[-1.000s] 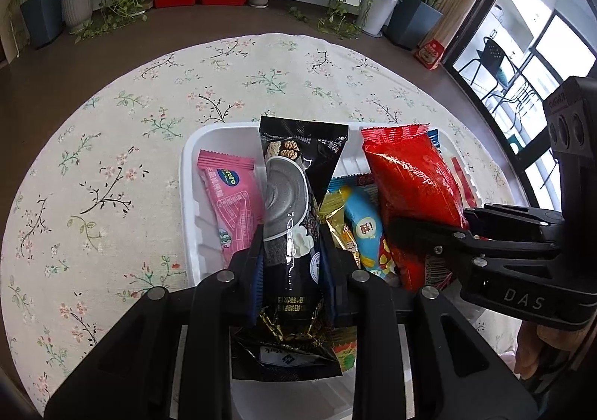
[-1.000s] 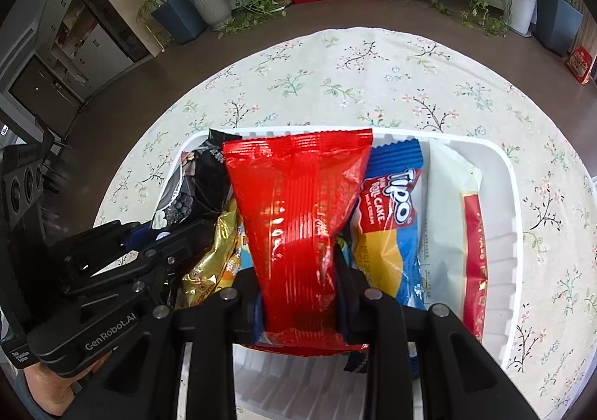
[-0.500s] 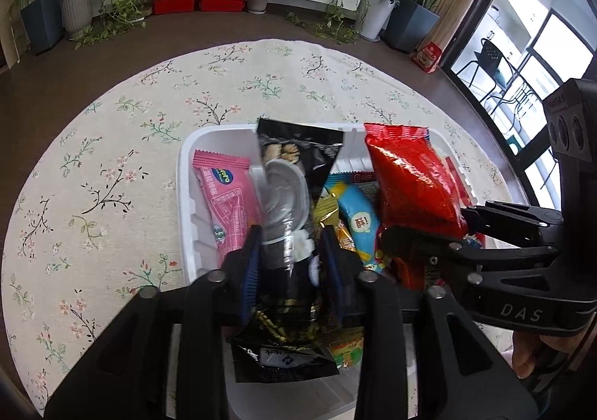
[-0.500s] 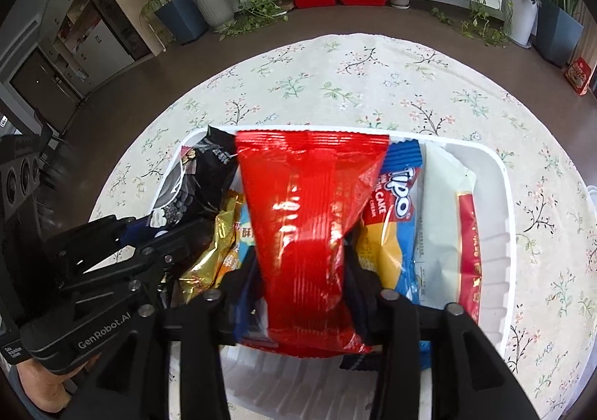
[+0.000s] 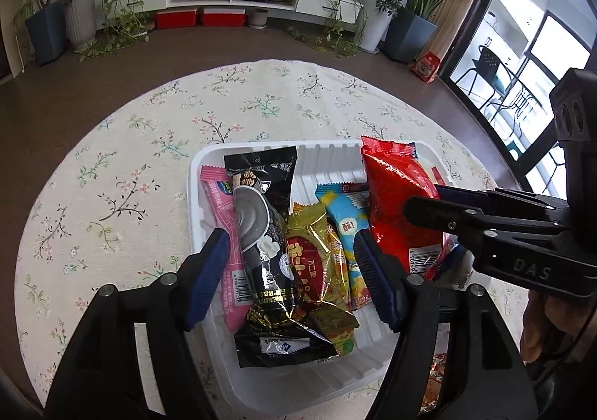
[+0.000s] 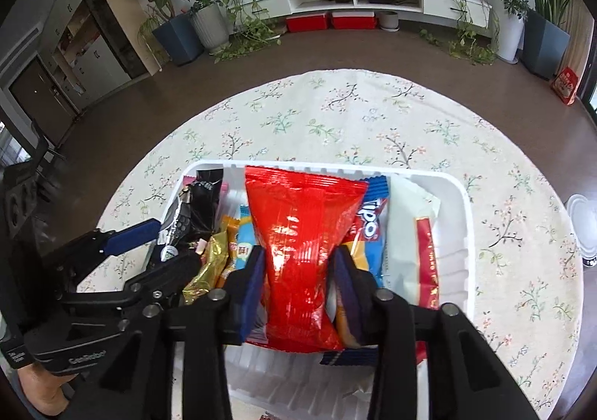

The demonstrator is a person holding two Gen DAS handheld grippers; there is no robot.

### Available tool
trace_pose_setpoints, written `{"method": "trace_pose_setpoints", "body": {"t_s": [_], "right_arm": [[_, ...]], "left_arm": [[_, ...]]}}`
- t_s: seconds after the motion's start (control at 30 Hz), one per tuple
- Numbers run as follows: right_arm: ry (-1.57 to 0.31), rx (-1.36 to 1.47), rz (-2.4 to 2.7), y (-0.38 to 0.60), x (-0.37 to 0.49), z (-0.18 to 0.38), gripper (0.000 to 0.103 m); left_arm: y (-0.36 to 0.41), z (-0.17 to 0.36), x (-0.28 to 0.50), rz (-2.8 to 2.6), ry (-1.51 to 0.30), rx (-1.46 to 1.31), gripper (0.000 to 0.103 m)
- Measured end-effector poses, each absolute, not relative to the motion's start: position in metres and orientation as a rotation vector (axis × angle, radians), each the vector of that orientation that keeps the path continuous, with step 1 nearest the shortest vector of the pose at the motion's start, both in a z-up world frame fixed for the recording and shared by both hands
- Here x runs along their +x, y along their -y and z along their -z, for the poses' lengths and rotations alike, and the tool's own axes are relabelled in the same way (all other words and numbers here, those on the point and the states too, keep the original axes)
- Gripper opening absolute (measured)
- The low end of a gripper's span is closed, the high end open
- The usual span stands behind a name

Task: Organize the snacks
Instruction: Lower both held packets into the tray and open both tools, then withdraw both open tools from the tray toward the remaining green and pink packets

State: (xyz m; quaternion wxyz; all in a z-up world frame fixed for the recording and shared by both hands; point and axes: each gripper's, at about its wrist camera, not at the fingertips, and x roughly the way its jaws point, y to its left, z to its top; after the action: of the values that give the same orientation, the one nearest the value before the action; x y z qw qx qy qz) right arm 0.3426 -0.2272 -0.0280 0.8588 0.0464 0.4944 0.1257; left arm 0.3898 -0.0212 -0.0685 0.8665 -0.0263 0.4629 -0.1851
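Observation:
A white tray [image 5: 192,196] [image 6: 466,233] on the round table holds several snack packets. My left gripper [image 5: 291,274] [image 6: 168,246] hovers over the tray's left half, its jaws opening. Between them a black packet [image 5: 261,226] lies loose, with neither blue pad pressing it. Beside it are a pink packet [image 5: 220,203], a gold and red one [image 5: 309,263] and a blue and yellow one [image 5: 347,226]. My right gripper [image 6: 298,285] [image 5: 429,211] is closing, and its pads pinch the waist of a red snack bag [image 6: 298,226] [image 5: 399,207].
A blue Tipo packet [image 6: 371,226] and a white and red packet [image 6: 414,233] lie in the tray's right half. The floral tablecloth [image 6: 335,114] covers the table to its edge, where a white round object [image 6: 582,226] sits at the right. Potted plants stand on the floor beyond.
The left jaws have spread wide and let go of the black packet, which now rests in the tray. The right jaws loosened, then narrowed on the red bag again, rising slightly.

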Motion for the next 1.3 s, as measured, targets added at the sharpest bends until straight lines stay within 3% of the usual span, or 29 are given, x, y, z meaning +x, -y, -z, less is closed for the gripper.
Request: {"method": "trace_pose_setpoints", "body": {"t_s": [0.47,0.6,0.73,0.9,1.0,1.3], "right_arm": [[-1.043,0.099,-0.255,0.231,0.343,0.034,0.033],[-1.054,0.121,-0.262,0.235,0.344,0.037,0.036],[-1.042,0.115,-0.274,0.234,0.339,0.033,0.045],[-1.001,0.146,-0.315,0.242,0.326,0.018,0.064],[-0.965,0.189,-0.33,0.255,0.31,0.004,0.073],[-0.899,0.289,-0.338,0.303,0.232,-0.011,0.078]], "left_arm": [[0.018,0.063,0.378,0.38,-0.936,-0.061,0.067],[0.015,0.061,0.372,0.376,-0.925,-0.064,0.077],[0.011,0.056,0.362,0.372,-0.91,-0.067,0.079],[0.007,0.044,0.337,0.367,-0.873,-0.054,0.101],[0.005,0.038,0.314,0.365,-0.856,-0.044,0.102],[0.026,0.034,0.237,0.402,-0.823,0.026,0.103]]}}
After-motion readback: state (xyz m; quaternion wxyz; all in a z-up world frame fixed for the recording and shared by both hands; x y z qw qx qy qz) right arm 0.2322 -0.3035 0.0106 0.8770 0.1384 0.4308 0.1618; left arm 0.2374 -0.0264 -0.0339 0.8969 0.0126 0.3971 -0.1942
